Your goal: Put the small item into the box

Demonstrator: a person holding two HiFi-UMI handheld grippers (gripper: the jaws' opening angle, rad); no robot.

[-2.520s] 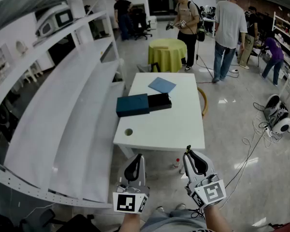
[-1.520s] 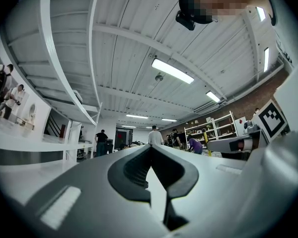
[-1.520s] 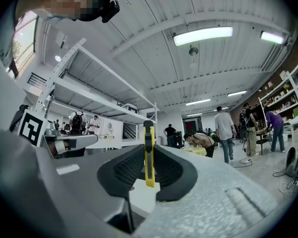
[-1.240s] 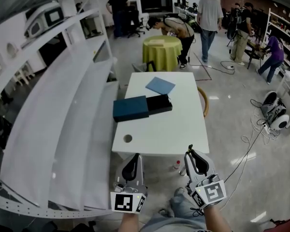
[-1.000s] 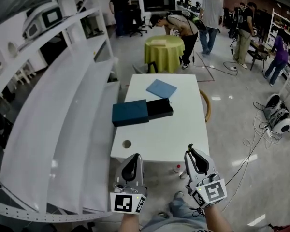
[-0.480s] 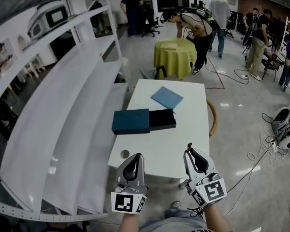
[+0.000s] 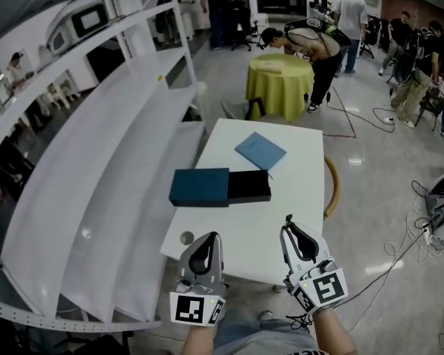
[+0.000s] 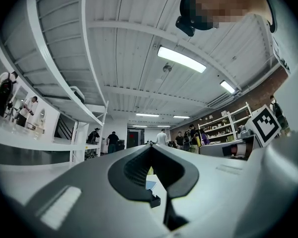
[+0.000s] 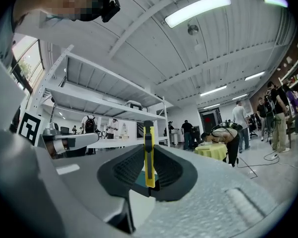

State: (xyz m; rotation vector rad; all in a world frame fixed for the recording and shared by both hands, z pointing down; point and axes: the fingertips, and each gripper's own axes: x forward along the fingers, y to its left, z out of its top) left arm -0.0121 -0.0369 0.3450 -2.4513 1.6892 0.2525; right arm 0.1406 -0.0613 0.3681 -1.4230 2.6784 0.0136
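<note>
A dark teal box (image 7: 200, 186) lies on the white table (image 7: 303, 168), with its black inner tray (image 7: 249, 186) slid out to the right. A flat blue piece (image 7: 260, 150) lies behind it. My right gripper (image 7: 288, 229) hovers over the table's near edge, shut on a slim yellow and black item (image 9: 149, 157) that stands upright between the jaws; its dark tip pokes out above the gripper in the head view. The left gripper (image 7: 209, 237) is beside it at the near edge, shut on nothing. Both grippers are well short of the box.
White shelving (image 7: 96, 168) runs along the table's left side. A round cable hole (image 7: 186, 237) sits in the table's near left corner. A wooden chair (image 7: 331, 187) stands at the table's right, a yellow-clothed round table (image 7: 281, 80) and several people beyond, cables (image 7: 422, 220) on the floor at right.
The table has come closer in the head view and both grippers now reach over its near edge. The jaws stay as they were, and the box has not moved.
</note>
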